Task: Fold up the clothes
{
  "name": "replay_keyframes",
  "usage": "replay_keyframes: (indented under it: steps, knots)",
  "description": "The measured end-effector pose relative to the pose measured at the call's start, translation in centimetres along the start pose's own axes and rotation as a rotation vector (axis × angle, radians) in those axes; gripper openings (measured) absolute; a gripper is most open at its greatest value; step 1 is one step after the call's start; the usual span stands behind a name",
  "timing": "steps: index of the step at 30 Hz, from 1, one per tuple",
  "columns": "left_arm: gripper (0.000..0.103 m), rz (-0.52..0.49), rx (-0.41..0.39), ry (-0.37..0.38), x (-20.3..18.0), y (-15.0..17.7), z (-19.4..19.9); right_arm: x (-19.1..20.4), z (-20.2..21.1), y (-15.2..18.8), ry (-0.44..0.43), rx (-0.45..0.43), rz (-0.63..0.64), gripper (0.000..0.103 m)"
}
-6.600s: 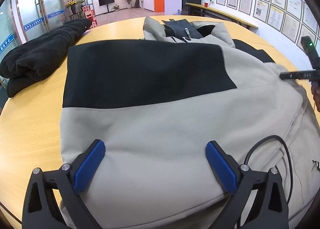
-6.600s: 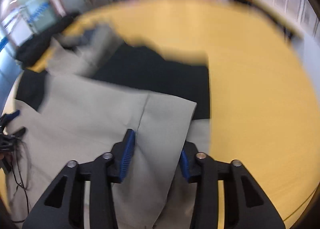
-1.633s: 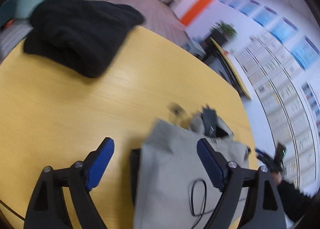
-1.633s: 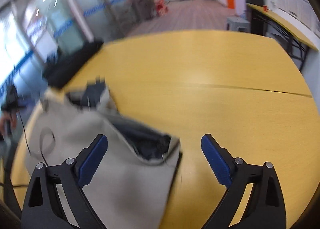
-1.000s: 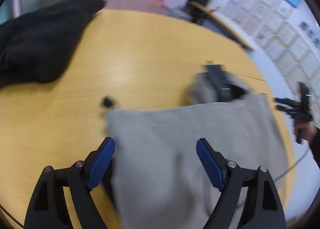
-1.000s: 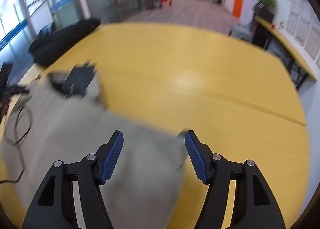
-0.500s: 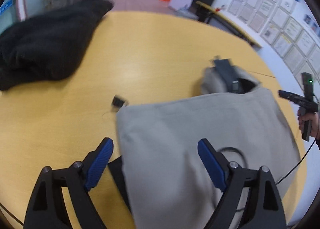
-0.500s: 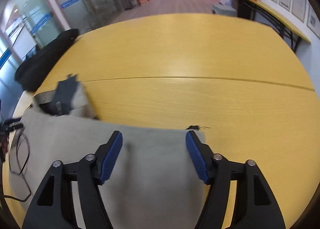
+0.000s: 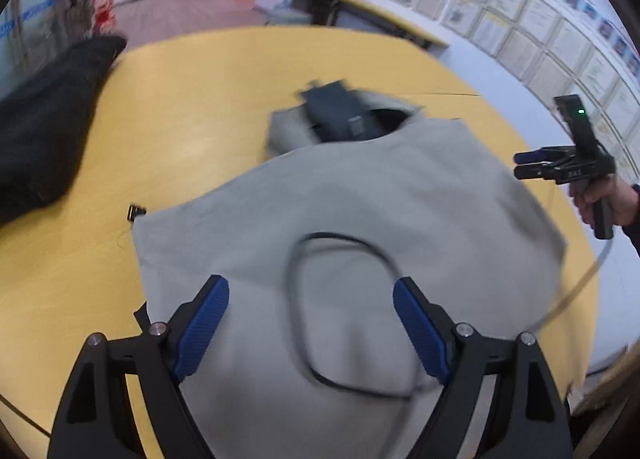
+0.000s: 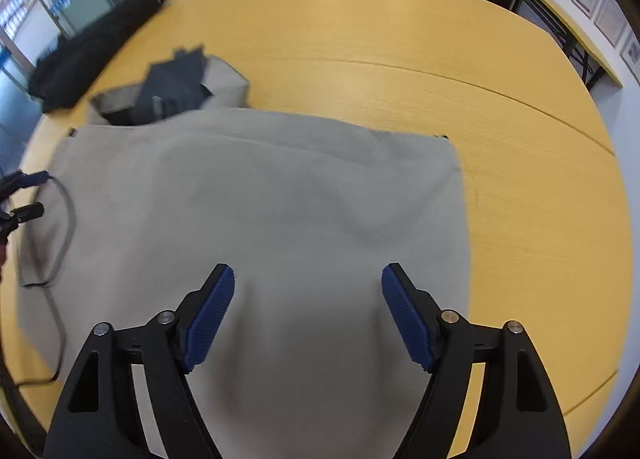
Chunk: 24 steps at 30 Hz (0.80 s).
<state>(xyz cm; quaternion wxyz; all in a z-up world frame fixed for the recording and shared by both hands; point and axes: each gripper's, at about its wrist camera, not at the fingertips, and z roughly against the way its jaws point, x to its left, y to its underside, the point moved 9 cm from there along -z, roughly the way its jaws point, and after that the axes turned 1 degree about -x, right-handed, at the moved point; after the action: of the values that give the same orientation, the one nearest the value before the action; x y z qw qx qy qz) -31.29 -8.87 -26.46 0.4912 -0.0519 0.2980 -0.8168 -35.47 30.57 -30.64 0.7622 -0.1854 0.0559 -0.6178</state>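
Fabric now covers the near part of the worktop (image 10: 520, 107) as one squarish grey panel: the jacket (image 10: 260, 199), which seconds ago lay spread with its black chest block showing, has been doubled over so that only grey shows, with the dark-lined collar (image 10: 172, 95) poking out at the far edge. Half a second back the right tongs (image 10: 308, 315) sat narrower over the cloth; they now stand wide apart with nothing between the pads, and the left tongs (image 9: 308, 323) are likewise spread and empty above the panel. I judge the main fold done, with release just made; what is left is probably squaring or moving the bundle.

The left wrist view shows a black cable (image 9: 340, 299) looped on the grey cloth, a small black buckle (image 9: 136, 213) on the bare wood beside the left edge, and the right hand (image 9: 604, 203) holding its tool off to the side. The right wrist view alone shows the clean right-hand edge and corner of the fold, and both show a black garment (image 10: 96, 43) lying well apart at the far left.
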Motion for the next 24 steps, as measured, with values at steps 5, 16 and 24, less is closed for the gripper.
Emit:
replay_keyframes:
  steps: [5, 16, 24]
  knots:
    - [0.088, -0.212, 0.004, 0.033, -6.3, 2.1, 4.0, -1.0, 3.3, 11.9, -0.051, 0.043, -0.197, 0.089]
    - [0.087, -0.545, -0.058, 0.096, -5.9, -3.6, -3.7, -1.6, 6.4, 21.5, -0.188, -0.173, -0.562, 0.089]
    - [0.082, -0.687, 0.031, 0.183, -9.9, -2.0, -10.2, -1.7, 5.1, 17.0, -0.228, -0.347, -0.664, 0.027]
